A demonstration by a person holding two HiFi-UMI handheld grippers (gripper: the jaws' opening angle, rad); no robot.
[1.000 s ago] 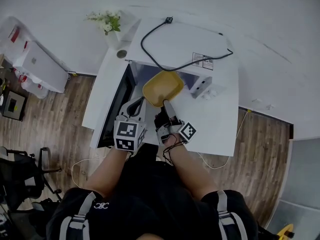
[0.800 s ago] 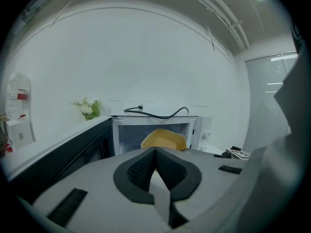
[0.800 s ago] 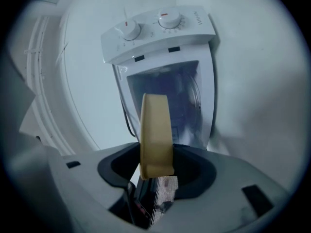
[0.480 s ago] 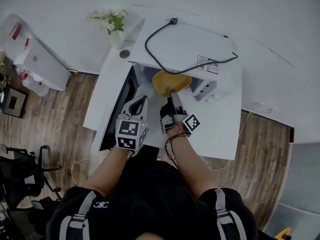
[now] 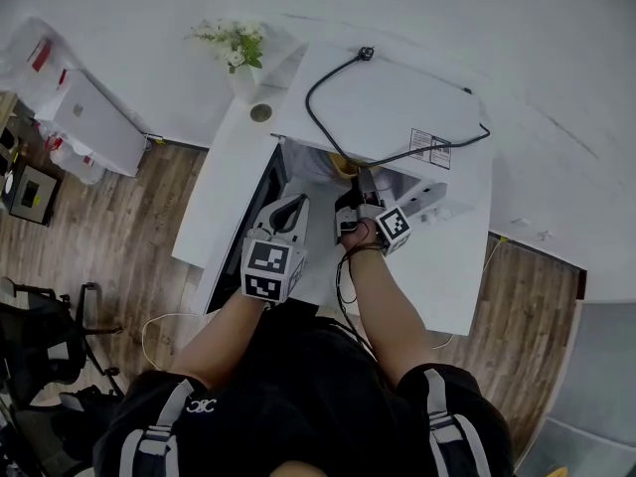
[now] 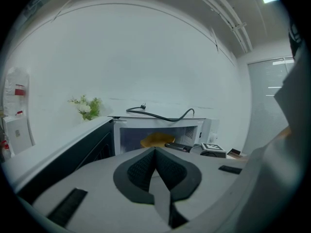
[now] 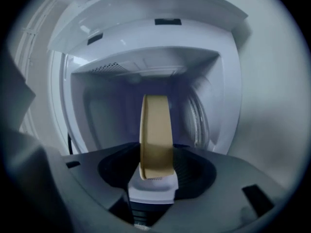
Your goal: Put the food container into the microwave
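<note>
The white microwave (image 5: 397, 97) stands on a white table with its dark door (image 5: 248, 207) swung open to the left. My right gripper (image 5: 358, 189) reaches into the opening, shut on the rim of the yellow food container (image 5: 343, 167), which is mostly hidden under the microwave's top. In the right gripper view the container (image 7: 155, 130) is seen edge-on inside the cavity (image 7: 121, 96), clamped in that gripper (image 7: 153, 176). My left gripper (image 5: 295, 207) hangs in front of the door, shut and empty (image 6: 155, 154). From there the container (image 6: 156, 140) shows inside the microwave (image 6: 160, 125).
A black power cord (image 5: 338, 87) lies coiled on the microwave's top. A vase of flowers (image 5: 237, 50) stands at the table's back left corner. The white table (image 5: 442, 266) extends to the right. A white cabinet (image 5: 89, 127) and a chair (image 5: 40, 336) stand on the floor at left.
My right gripper has pushed forward with the yellow container, from in front of the microwave into its cavity. The left gripper has kept its place by the door.
</note>
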